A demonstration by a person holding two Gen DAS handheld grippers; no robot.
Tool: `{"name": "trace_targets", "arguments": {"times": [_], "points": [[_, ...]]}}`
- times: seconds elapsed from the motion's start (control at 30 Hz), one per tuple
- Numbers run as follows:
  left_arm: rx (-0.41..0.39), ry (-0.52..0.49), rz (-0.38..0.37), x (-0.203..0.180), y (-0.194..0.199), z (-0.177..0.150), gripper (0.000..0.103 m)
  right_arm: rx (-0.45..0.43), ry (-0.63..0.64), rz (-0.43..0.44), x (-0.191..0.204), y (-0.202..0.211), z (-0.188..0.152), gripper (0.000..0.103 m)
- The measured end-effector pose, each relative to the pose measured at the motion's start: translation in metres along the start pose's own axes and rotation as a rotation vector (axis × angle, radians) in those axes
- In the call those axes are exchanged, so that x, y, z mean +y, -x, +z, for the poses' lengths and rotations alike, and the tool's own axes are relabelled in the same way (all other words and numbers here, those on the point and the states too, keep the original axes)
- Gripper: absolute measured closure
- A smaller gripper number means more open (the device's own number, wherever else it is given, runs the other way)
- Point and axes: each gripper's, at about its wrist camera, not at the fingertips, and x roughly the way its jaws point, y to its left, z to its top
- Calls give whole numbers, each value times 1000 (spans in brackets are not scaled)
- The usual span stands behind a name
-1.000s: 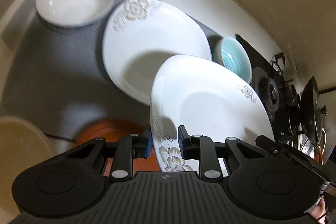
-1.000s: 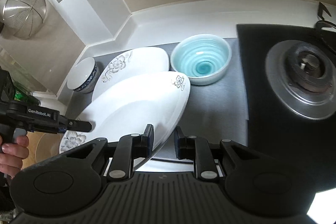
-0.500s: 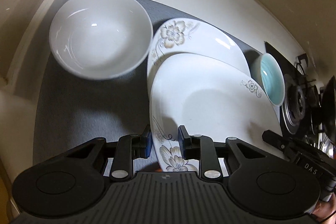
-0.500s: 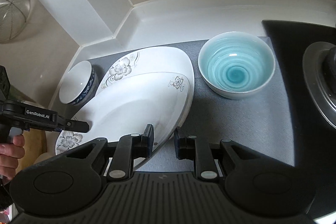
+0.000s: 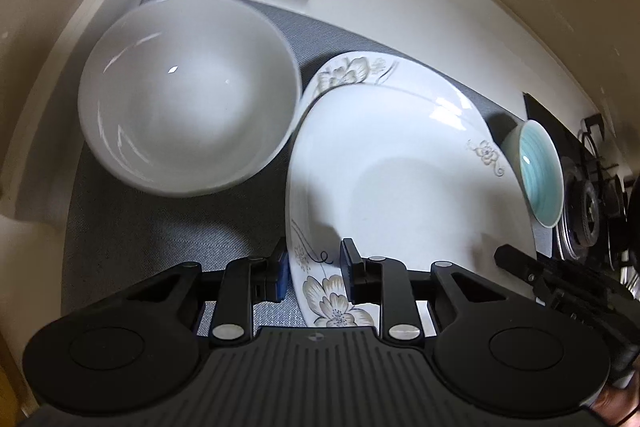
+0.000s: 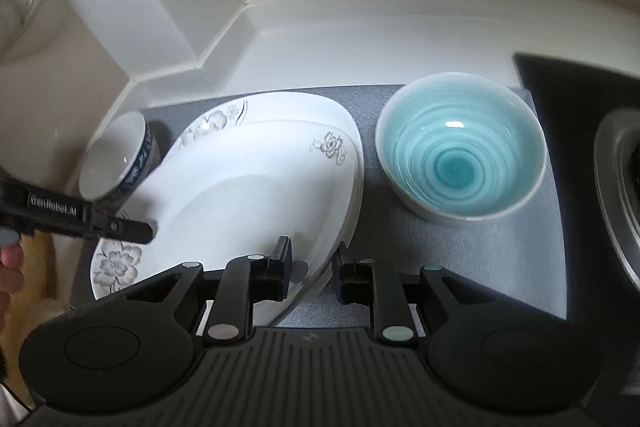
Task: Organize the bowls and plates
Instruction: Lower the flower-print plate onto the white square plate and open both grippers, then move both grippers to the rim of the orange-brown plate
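Note:
My left gripper (image 5: 313,269) and right gripper (image 6: 313,267) are each shut on opposite rims of a white flower-patterned plate (image 5: 400,187), also in the right wrist view (image 6: 248,203). It sits almost fully over a matching second plate (image 5: 352,71), whose far rim shows in the right wrist view (image 6: 224,115). A white bowl with a blue outer band (image 5: 188,95) stands left of the plates (image 6: 116,155). A turquoise bowl (image 6: 460,147) stands right of them (image 5: 536,167). The left gripper's body shows in the right wrist view (image 6: 80,219).
All dishes sit on a grey mat (image 6: 460,259) on a white counter with a raised back edge (image 6: 360,39). A black gas hob (image 6: 580,87) with a burner (image 5: 588,211) lies to the right. Walls close in at the back and left.
Both grippers carried the held plate forward and down over the second plate, until it covers almost all of it. The bowls and back wall appear closer.

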Motion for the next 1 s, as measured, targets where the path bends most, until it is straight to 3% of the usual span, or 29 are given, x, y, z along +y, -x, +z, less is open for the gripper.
{"name": "trace_targets", "arguments": {"times": [0.27,0.43,0.63,0.8,1.0], "points": [[-14,-37,10,-6,-8,-2,75,-26,82,-106,5,-12,-2,76],[-29,-49,11,-5,-9,0,76,-51,123,-116,4,-17,-1,75],[-45,-62,21,-3,1,-13,76,-30,36,-76,-3,-3,-10,74],[-62,-56,-23,0,12,-30,76,-28,-82,13,-12,17,-27,73],[-67,-31,-31,-1,5,-24,77,-39,-139,47,-20,13,-31,74]]}}
